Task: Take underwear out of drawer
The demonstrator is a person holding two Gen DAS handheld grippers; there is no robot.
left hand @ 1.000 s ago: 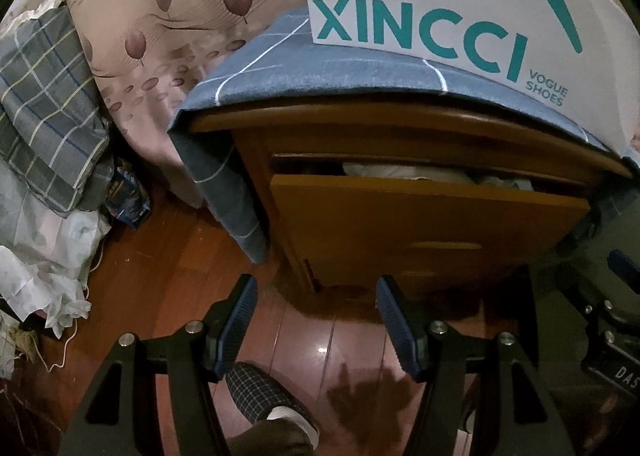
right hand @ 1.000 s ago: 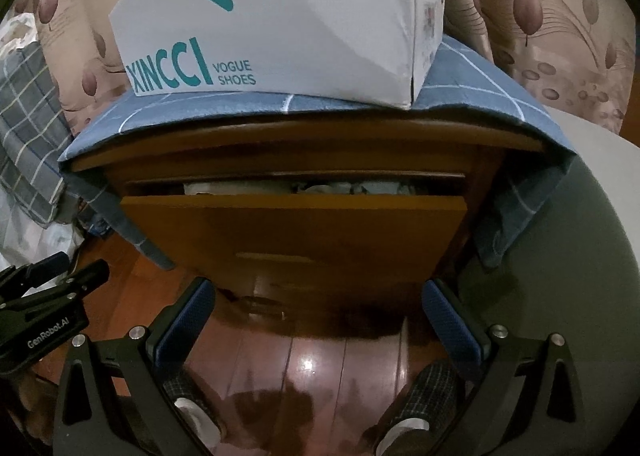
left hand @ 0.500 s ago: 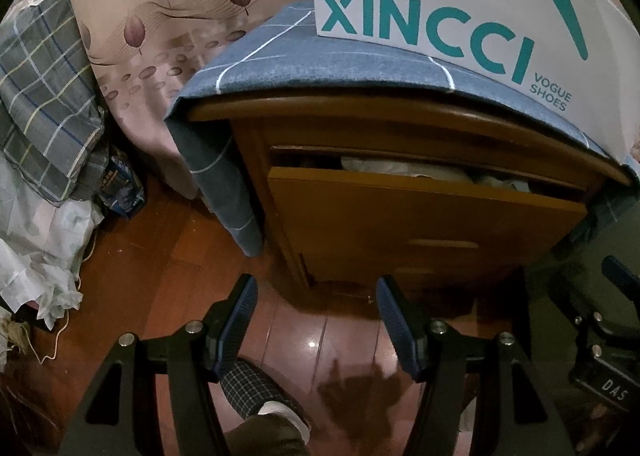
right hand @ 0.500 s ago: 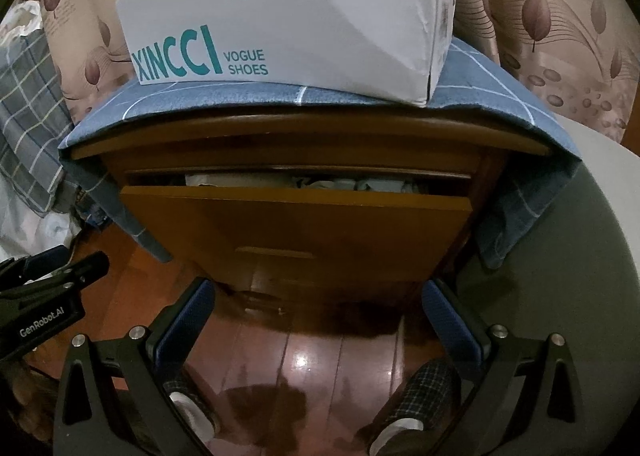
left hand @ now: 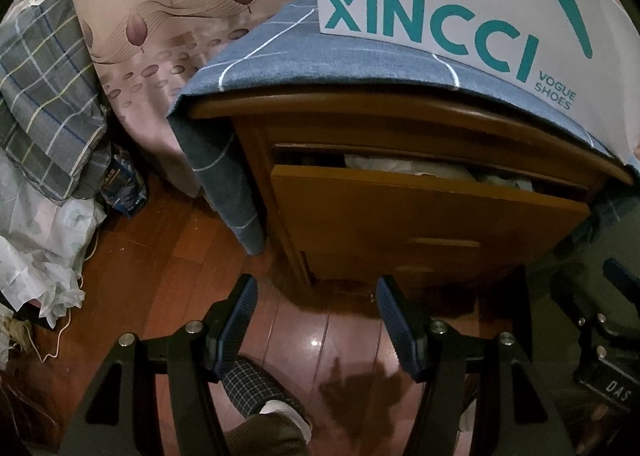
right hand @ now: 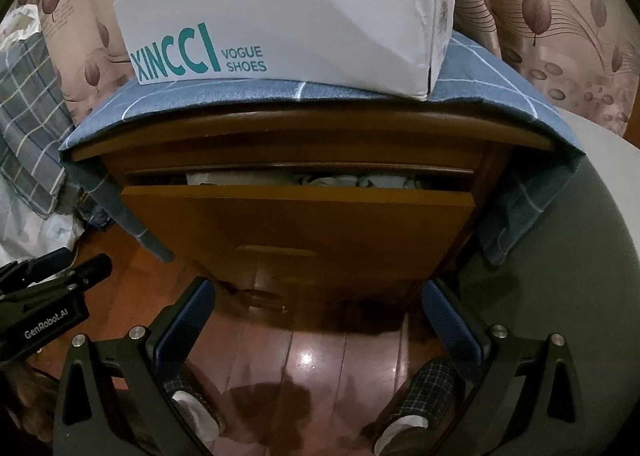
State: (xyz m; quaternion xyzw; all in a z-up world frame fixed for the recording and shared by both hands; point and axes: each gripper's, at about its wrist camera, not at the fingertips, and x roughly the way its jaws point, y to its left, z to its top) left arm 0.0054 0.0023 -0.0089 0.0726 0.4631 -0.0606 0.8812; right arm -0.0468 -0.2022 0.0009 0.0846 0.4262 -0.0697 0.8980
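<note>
A wooden nightstand has its top drawer (left hand: pixel 424 211) (right hand: pixel 296 219) pulled partway out. Pale crumpled garments (left hand: pixel 392 165) (right hand: pixel 336 180) show in the slot above the drawer front; which piece is underwear I cannot tell. My left gripper (left hand: pixel 316 296) hangs open above the floor, short of the drawer's left corner, with nothing between its fingers. My right gripper (right hand: pixel 318 298) stands open wider, centred below the drawer front, also empty. The left gripper's body (right hand: pixel 44 308) shows at the left edge of the right wrist view.
A white XINCCI shoe box (left hand: pixel 460 15) (right hand: pixel 288 11) sits on a blue checked cloth (left hand: pixel 320 59) covering the nightstand. Plaid bedding (left hand: pixel 44 95) and white plastic bags (left hand: pixel 36 240) pile up at left. A grey-green surface (right hand: pixel 560 296) lies right. A person's slippered feet (right hand: pixel 420 396) stand on the glossy wooden floor.
Both views have shifted slightly, so the nightstand sits a little higher in frame. The drawer and both grippers' openings look the same.
</note>
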